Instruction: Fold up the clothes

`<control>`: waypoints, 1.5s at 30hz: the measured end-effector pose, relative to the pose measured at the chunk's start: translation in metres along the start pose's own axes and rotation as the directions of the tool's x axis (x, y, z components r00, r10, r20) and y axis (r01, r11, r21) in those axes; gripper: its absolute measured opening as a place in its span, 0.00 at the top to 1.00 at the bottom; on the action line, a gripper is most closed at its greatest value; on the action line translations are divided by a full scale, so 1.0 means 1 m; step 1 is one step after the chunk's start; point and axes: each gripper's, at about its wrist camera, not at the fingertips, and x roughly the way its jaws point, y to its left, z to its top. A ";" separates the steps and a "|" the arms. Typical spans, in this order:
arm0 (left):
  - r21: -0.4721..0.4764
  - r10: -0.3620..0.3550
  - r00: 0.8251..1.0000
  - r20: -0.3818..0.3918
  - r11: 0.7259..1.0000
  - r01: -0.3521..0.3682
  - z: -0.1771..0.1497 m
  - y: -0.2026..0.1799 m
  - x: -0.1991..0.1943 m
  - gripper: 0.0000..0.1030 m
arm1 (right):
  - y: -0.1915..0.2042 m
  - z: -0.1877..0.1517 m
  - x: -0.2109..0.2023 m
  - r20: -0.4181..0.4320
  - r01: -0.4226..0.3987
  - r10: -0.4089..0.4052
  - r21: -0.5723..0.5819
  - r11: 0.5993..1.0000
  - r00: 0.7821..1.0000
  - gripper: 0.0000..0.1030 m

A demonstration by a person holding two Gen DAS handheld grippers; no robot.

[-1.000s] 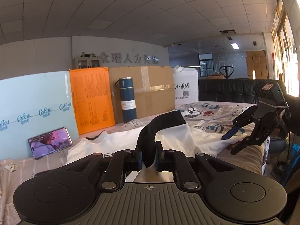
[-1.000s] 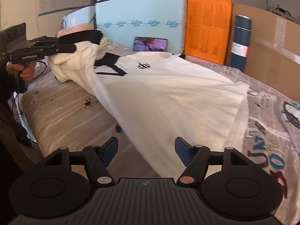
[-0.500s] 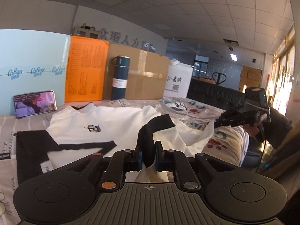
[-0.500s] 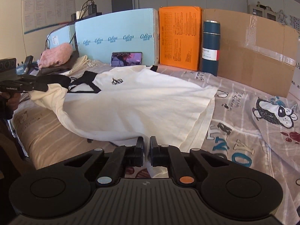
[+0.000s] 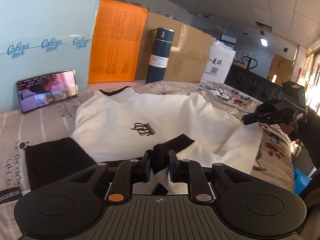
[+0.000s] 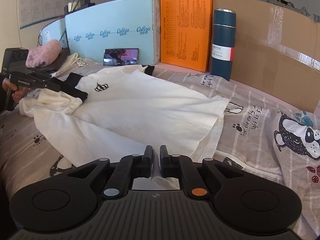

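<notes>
One shirt [image 6: 140,104], one flask [image 6: 223,46], one phone [image 6: 121,57], two claws [image 6: 155,158] [image 5: 159,166].

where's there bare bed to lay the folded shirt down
Bare printed sheet lies right of the white shirt, between its hem and the cardboard box. A narrower strip runs in front of the phone. Crowded: the left end with the pink towel, and around the blue bottle.

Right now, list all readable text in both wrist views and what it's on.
"CaRou", repeated: light blue board.
"BOTTLE", rest of label too small: blue flask.
"For the early", "light to": printed bedsheet.
"BADA": bedsheet tag.
"CanRobot.AI": left gripper.
"DAS": box on that gripper.
Chinese characters and QR code, not legible: white bag.
Orange sheet print and wall chart: too small.
Crown logo, no words: white T-shirt.
</notes>
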 end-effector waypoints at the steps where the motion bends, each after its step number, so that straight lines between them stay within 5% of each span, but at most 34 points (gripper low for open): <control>1: 0.001 0.040 0.999 0.002 0.999 -0.040 -0.001 0.003 -0.001 0.66 | -0.003 -0.002 0.003 -0.012 0.032 -0.032 0.011 0.999 0.999 0.81; 5: -0.020 0.098 0.993 0.060 0.995 -0.097 -0.005 0.010 -0.024 0.61 | -0.018 -0.011 0.009 -0.048 0.198 -0.195 0.074 0.977 0.980 0.65; 7: -0.021 0.093 0.990 0.104 0.996 -0.091 -0.010 0.004 -0.043 0.43 | -0.023 -0.015 0.001 -0.015 0.266 -0.267 0.154 0.952 0.964 0.58; 10: 0.008 0.077 0.987 0.143 0.997 -0.079 -0.021 -0.010 -0.069 0.38 | -0.023 -0.022 -0.018 0.060 0.324 -0.357 0.299 0.897 0.932 0.37; 15: 0.053 0.119 0.985 0.121 0.991 -0.126 -0.045 -0.039 -0.101 0.30 | 0.000 -0.038 -0.051 0.158 0.250 -0.386 0.535 0.807 0.909 0.19; 19: -0.148 0.222 0.966 0.130 0.968 -0.203 -0.061 -0.030 -0.126 0.30 | 0.018 -0.054 -0.064 0.148 0.185 -0.381 0.682 0.708 0.913 0.18; 23: -0.412 0.329 0.938 0.106 0.873 -0.260 -0.072 -0.015 -0.150 0.30 | 0.025 -0.066 -0.069 0.152 0.076 -0.319 0.794 0.603 0.935 0.18; 28: -0.637 0.209 0.971 0.112 0.766 -0.091 -0.086 -0.005 -0.162 0.30 | 0.027 -0.076 -0.069 0.190 -0.077 -0.207 0.886 0.457 0.960 0.18; 33: -0.712 0.121 0.991 0.051 0.700 -0.049 -0.096 -0.004 -0.135 0.30 | 0.029 -0.069 -0.048 0.110 -0.012 -0.199 0.899 0.438 0.974 0.19; 37: -0.794 0.106 0.985 0.133 0.607 0.042 -0.110 0.006 -0.118 0.25 | 0.034 -0.062 -0.034 0.067 0.077 -0.281 0.879 0.471 0.957 0.21; 39: -0.810 0.124 0.977 0.175 0.583 0.072 -0.113 0.009 -0.115 0.25 | 0.036 -0.059 -0.027 0.046 0.123 -0.322 0.866 0.484 0.945 0.23; 41: -0.804 0.164 0.968 0.191 0.591 0.059 -0.114 0.007 -0.113 0.31 | 0.039 -0.055 -0.020 0.027 0.168 -0.364 0.853 0.495 0.931 0.34; 43: -0.785 0.243 0.960 0.141 0.618 -0.041 -0.112 0.004 -0.109 0.80 | 0.041 -0.052 -0.013 0.010 0.214 -0.404 0.837 0.503 0.915 0.64; 45: -0.758 0.303 0.948 0.100 0.641 -0.125 -0.110 0.002 -0.105 0.96 | 0.042 -0.052 -0.010 0.011 0.237 -0.428 0.820 0.521 0.904 0.78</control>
